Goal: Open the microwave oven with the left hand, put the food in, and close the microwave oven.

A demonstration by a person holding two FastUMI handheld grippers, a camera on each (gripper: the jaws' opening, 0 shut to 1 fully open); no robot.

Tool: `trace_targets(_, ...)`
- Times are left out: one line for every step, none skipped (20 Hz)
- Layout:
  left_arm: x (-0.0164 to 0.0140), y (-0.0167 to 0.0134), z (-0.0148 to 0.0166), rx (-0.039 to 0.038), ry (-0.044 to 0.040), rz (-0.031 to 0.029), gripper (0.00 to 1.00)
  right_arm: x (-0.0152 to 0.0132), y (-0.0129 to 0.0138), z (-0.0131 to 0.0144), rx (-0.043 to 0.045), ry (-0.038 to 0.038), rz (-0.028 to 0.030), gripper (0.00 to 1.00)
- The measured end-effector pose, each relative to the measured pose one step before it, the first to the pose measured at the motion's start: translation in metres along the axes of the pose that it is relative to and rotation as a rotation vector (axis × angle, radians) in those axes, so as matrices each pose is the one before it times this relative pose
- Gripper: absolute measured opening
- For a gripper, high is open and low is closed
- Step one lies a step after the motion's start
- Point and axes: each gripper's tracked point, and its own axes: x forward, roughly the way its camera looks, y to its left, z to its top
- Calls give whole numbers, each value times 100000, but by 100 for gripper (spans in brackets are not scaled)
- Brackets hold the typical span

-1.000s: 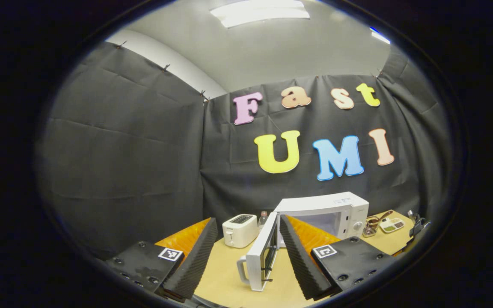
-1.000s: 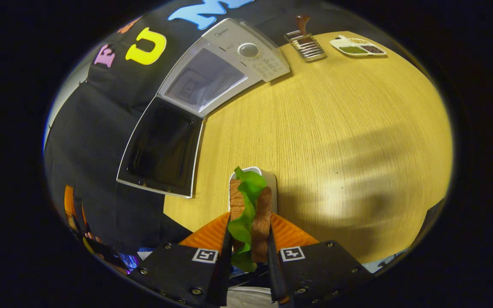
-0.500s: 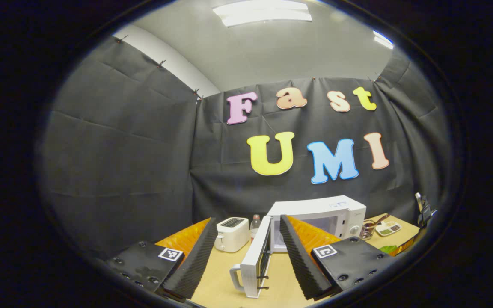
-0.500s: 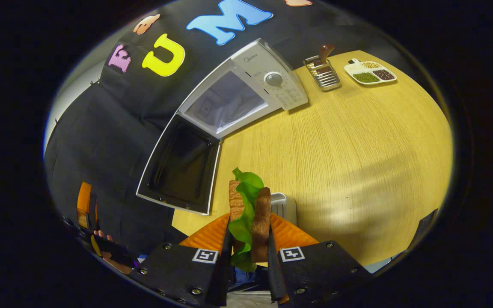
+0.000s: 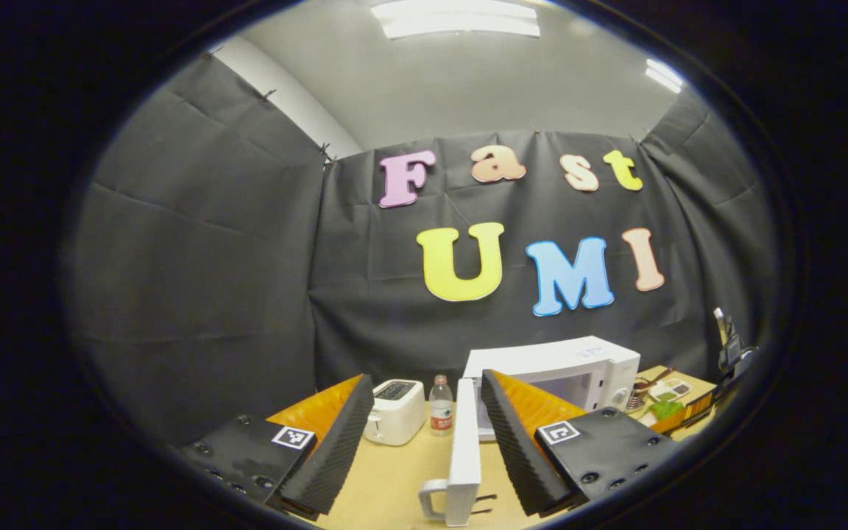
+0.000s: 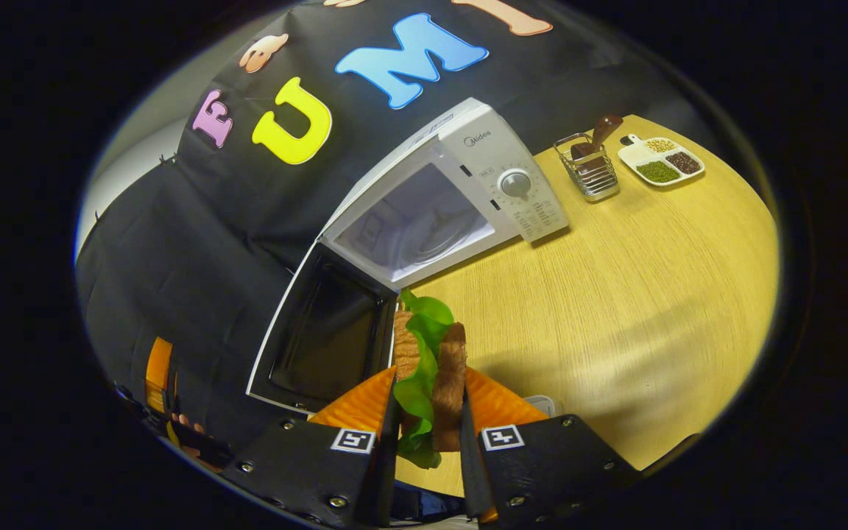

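Booth, black cloth walls; pale wood-grain desk (image 6: 615, 294) with a curved front edge.

Item 1: white microwave oven (image 6: 497, 169) at the back of the desk against the cloth. Its white-framed dark-glass door (image 6: 321, 331) stands swung wide to the left, overhanging the desk's left edge; cavity (image 6: 417, 228) lit and unobstructed. In the left gripper view the door (image 5: 464, 449) is seen edge-on, handle nearest the camera.

Item 2: brown bread sandwich with green lettuce (image 6: 428, 368), upright, pinched between both fingers of the right gripper (image 6: 428, 442); jaws closed down to the sandwich's thickness. It hangs above the desk near its front edge, just in front of the door's hinge side, short of the cavity mouth.

Item 3: left gripper (image 5: 424, 449), jaws spread wide, holding nothing, level with the door's edge.

Item 4: white two-slot toaster (image 5: 394, 412) and small clear plastic bottle (image 5: 440, 405), left of the oven.

Item 5: wire utensil basket (image 6: 589, 165) and white divided dish (image 6: 659, 160), far right corner. Broad bare desk lies between these and the sandwich.

Change over the last second: the sandwich has lifted off its small white tray (image 6: 542, 403) and advanced toward the cavity; the left gripper has drawn back leftward.
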Motion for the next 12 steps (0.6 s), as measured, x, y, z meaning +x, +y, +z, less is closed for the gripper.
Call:
trace_targets(404, 519, -50, -196, -206, -623, 93, 788, 406, 364, 918, -1544, -26, 38)
trace_targets(434, 498, -144, -257, 57, -587, 94, 679, 484, 289, 754, -1422, 23, 38)
trace_targets(493, 593, -243, -11, 179, -554, 94, 778, 358, 388, 338, -1608, -419, 38)
trace_targets(446, 779, -276, 212, 542, -1, 94, 753, 233, 265, 53, -1707, -586, 38)
trace_targets(496, 827, -381, 346, 542, 126, 96, 815, 350, 376, -260, -1656, -412, 38)
trace_targets(451, 657, -292, 305, 363, 123, 94, 633, 489, 232, -290, -1624, -78, 38)
trace_targets(302, 763, -207, 244, 372, -16, 94, 699, 448, 371, -306, -1516, 157, 38)
trace_targets(229, 600, -392, 299, 426, -262, 93, 811, 327, 258, -285, -1706, 60, 37)
trace_targets(241, 591, -249, 448, 634, -416, 94, 916, 232, 375, -76, -2177, -190, 37)
trace_targets(394, 629, -253, 517, 751, -2, 96, 914, 249, 128, 336, -1739, -121, 38)
trace_targets(217, 754, -295, 549, 681, 172, 94, 953, 258, 144, 648, -1135, 32, 38)
trace_targets(405, 652, -329, 644, 365, 460, 94, 853, 195, 79, 457, -1374, 20, 34)
